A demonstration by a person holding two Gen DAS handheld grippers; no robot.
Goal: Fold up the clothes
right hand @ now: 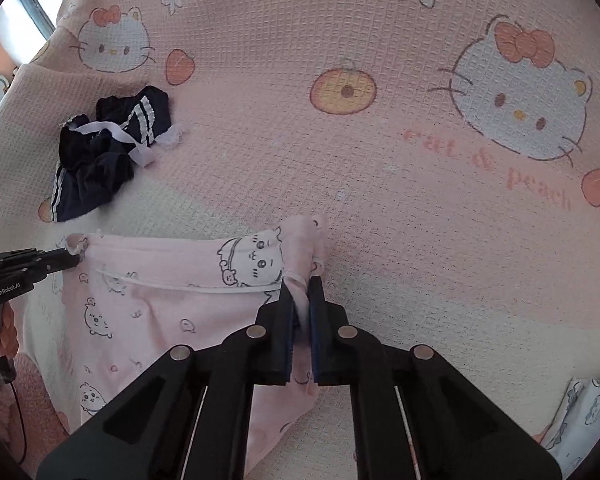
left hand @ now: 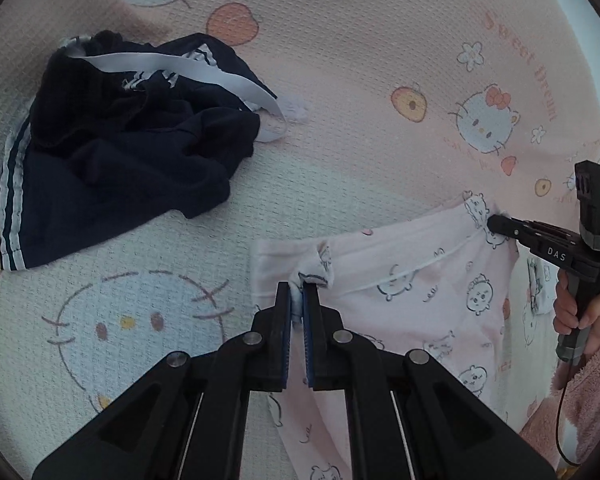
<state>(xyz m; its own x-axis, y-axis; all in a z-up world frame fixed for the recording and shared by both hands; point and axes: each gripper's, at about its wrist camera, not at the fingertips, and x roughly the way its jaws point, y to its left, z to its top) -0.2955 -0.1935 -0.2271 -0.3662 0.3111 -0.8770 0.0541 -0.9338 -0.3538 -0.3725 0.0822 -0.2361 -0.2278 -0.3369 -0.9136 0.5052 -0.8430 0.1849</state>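
Note:
A pink garment (left hand: pixel 416 280) printed with small cartoon animals is held up over the bed by its top edge. My left gripper (left hand: pixel 299 286) is shut on its left corner, with cloth bunched between the blue pads. My right gripper (right hand: pixel 302 280) is shut on the opposite corner of the pink garment (right hand: pixel 160 308). In the left wrist view the right gripper (left hand: pixel 494 222) pinches the far corner, held by a hand (left hand: pixel 580 316) in a fuzzy pink sleeve. The right wrist view shows the left gripper (right hand: pixel 74 258) at the left edge.
A crumpled navy garment (left hand: pixel 120 148) with white stripes lies at the left of the pink cartoon-cat bedspread (left hand: pixel 380 60); it shows as the navy garment (right hand: pixel 104 152) in the right wrist view. Another printed white cloth (right hand: pixel 588 420) lies at the lower right.

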